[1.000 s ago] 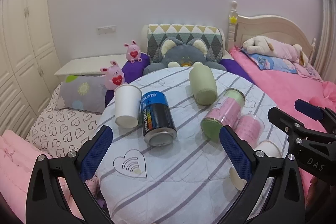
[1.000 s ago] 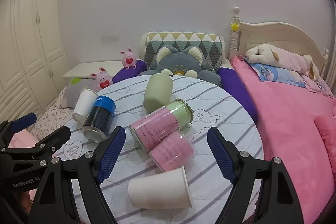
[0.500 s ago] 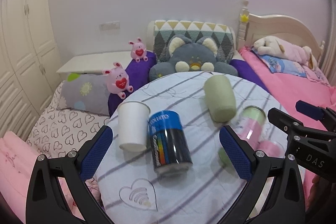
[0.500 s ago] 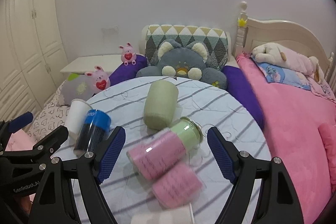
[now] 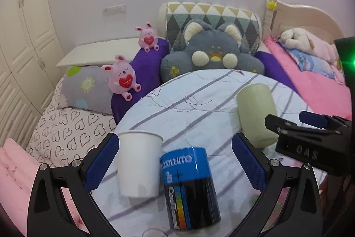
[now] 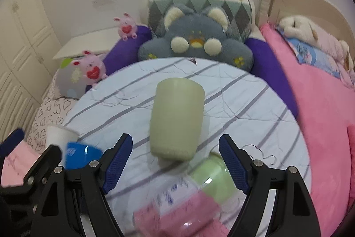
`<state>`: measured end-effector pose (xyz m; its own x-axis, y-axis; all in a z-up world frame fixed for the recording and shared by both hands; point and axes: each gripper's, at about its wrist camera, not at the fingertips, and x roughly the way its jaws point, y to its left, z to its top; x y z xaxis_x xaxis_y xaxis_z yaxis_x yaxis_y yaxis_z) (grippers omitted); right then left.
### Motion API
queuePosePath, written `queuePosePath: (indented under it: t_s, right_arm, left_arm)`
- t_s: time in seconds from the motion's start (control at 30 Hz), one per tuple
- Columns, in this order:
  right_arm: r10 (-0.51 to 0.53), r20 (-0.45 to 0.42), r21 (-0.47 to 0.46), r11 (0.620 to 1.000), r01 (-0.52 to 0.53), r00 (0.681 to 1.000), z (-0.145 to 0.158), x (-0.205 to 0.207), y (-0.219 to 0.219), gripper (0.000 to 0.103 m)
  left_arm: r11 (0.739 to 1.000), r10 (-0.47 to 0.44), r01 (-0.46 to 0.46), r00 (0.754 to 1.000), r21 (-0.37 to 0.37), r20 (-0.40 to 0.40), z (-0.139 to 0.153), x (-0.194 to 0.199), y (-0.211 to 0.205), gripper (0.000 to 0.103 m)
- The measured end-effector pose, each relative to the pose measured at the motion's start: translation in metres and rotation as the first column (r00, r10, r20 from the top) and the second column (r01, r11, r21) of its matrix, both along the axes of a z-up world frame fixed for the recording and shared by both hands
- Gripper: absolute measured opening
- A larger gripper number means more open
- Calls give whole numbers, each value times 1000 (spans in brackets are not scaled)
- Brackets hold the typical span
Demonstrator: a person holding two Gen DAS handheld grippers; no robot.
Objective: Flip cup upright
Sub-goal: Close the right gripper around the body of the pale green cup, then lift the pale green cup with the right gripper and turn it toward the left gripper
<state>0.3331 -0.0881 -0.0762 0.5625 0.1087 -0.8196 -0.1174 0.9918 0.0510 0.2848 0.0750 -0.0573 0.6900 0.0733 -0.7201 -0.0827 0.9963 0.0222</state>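
Between the spread blue pads of the right claw, which grip nothing, lies the green cup on its side, base toward twelve o'clock and mouth toward the camera, resting on the striped round desk. At six o'clock from the cup a pink-and-green jar lies blurred (its label cannot be read). At nine o'clock sit a blue can and a white paper cup, partly behind the left claw's frame.

The left claw is likewise wide apart and empty. Between its pads the white paper cup stands upright, with the blue can on its side just beside it. The green cup lies at two o'clock, beside the right claw. Beyond the desk, at twelve o'clock, sits a grey plush cat.
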Motion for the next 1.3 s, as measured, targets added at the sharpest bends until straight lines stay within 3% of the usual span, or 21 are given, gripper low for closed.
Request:
queuePosePath:
  t_s: [0.27,0.4,0.87,1.1,1.3]
  right_arm:
    - [-24,-165,0,1000,25,986,-33,41,1,82]
    - [11,-226,69,998,5,974,-41,50,2,82]
    - [81,-128,135,989,-63,989,-14,30,9,78]
    - [125,-64,191,975,-111,990,22,-22,11,78]
    - [175,-55,248,956,-156,983,30,-73,11,78]
  left_arm:
    - [1000,3,-1,999,30,-52,-18,31,-1,103]
    - [1000,6,-5,998,21,-56,-20,34,3,103]
    - [999,31,-31,999,-15,-15,3,-6,14,103]
    - [999,46,-45,998,-25,38,28,-65,21,103]
    - [996,75,-73,996,-53,48,29,-116,36,103]
